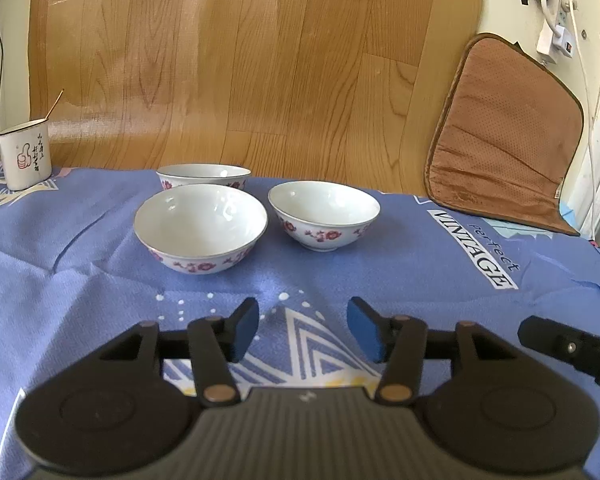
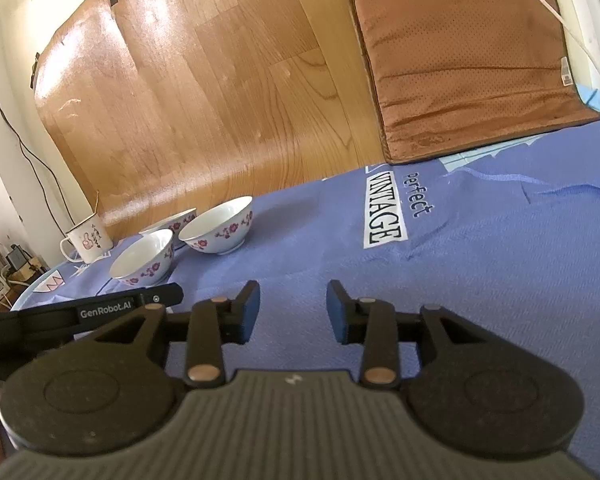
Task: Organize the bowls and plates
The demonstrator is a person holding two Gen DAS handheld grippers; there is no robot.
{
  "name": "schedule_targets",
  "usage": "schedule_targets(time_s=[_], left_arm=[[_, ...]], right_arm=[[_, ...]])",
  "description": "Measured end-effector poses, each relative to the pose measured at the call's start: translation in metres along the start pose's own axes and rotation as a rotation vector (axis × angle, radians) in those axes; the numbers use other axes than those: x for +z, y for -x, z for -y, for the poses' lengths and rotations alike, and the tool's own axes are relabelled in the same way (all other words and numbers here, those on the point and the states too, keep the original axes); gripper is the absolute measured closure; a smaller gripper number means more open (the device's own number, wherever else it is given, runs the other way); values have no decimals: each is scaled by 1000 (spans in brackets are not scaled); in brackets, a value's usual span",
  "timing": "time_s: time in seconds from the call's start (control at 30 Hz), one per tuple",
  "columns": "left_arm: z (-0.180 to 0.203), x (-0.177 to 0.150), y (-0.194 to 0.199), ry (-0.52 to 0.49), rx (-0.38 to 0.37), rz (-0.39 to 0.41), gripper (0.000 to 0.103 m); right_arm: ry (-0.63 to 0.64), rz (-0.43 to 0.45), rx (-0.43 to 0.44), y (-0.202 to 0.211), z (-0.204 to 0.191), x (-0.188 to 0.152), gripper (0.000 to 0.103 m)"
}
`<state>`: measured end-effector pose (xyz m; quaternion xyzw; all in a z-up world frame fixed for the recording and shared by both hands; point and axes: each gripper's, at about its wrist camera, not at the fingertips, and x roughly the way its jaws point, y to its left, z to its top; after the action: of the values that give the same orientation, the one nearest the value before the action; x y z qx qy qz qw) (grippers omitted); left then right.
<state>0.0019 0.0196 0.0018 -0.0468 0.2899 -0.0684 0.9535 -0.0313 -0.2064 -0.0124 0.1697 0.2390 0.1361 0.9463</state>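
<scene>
From the left wrist camera, the left gripper (image 1: 303,328) hovers low over a blue printed tablecloth (image 1: 420,280), its blue-padded jaws spread apart with nothing between them. Ahead of it sit three white bowls with red flower patterns, all upright: a near-left bowl (image 1: 200,227), a right bowl (image 1: 323,215) just beside it, and a back bowl (image 1: 203,176) partly hidden behind the near-left one (whether those two touch cannot be told). A white enamel mug (image 1: 23,159) with a thin stick standing in it sits at the far left edge of the cloth. A brown cushion (image 1: 504,140) leans on the right, beyond the cloth, against a wood-patterned floor mat (image 1: 240,60). The tip of the other gripper's black body shows at the right edge. From the right wrist camera, the right gripper (image 2: 293,308) is also over the tablecloth (image 2: 500,260), jaws apart and holding nothing. The same three bowls lie well to its left: the near-left bowl (image 2: 143,258), the right bowl (image 2: 217,230), and the back bowl (image 2: 171,221), with the mug (image 2: 87,240) further left. The cushion (image 2: 468,56) lies ahead on the right, and the left gripper's black body crosses the lower left.
</scene>
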Motion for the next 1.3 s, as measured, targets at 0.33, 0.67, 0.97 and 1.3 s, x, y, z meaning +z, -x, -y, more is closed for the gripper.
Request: schedule_targets(time_s=[0.33, 0.67, 0.97, 1.3], left_arm=[[0, -1, 2, -9, -9, 14, 49], [-2, -1, 5, 2, -25, 27, 44], [-4, 0, 7, 10, -32, 34, 37], [-4, 0, 7, 11, -33, 34, 36]], right_arm=[[-3, 0, 1, 0, 0, 0, 63], [-5, -6, -7, 0, -1, -1, 62], [-5, -9, -11, -1, -1, 0, 60], [-6, -11, -12, -1, 0, 0, 60]])
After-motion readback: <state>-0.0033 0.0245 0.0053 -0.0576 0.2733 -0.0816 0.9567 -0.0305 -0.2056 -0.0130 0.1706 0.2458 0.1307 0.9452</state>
